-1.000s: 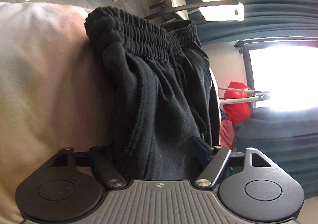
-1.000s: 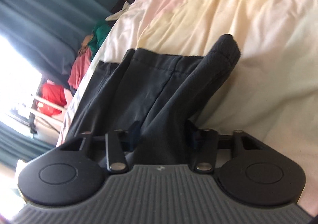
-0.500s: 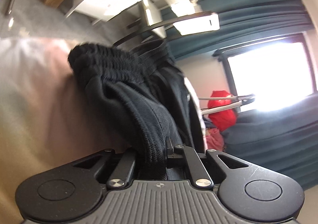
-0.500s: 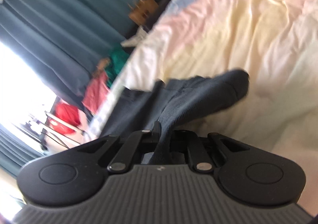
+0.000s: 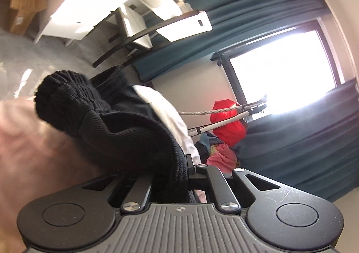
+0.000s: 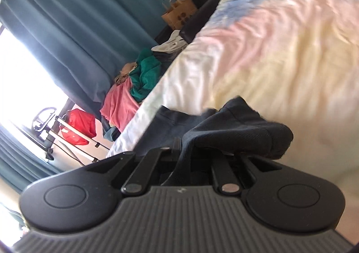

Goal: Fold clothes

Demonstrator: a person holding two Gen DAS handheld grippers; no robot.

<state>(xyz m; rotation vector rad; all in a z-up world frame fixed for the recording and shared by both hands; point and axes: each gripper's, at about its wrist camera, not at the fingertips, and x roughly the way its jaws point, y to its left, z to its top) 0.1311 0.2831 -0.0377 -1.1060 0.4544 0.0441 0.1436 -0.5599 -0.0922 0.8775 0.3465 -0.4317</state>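
A pair of black knitted cotton trousers with a ribbed elastic waistband (image 5: 94,116) is held off a pastel tie-dyed bed sheet (image 6: 280,46) at two places. In the left wrist view, the gathered waistband bulges up and to the left, and the cloth below it is drawn down between the fingers of the left gripper (image 5: 172,176), whose jaws are pressed together on a thick fold of the fabric. In the right wrist view, the same dark garment (image 6: 242,134) is seen as a folded hem that sticks out to the right above the sheet, while a narrow strip of it runs down into the right gripper (image 6: 186,161), whose jaws are likewise clamped on the cloth. The rest of the trousers is seen lying against the edge of the bed, beside the white side of the mattress (image 5: 166,118).

Beyond the bed, a heap of loose clothes in pink and green (image 6: 134,87) is piled near long teal curtains (image 6: 78,28). A red bag (image 5: 228,125) is seen hanging on a white metal rack beneath a bright window (image 5: 280,69). A brown paper carrier bag (image 6: 179,13) is set near the head of the bed. A white desk (image 5: 94,6) and a brown cardboard box (image 5: 24,6) stand on the grey carpet, well apart from the garment.
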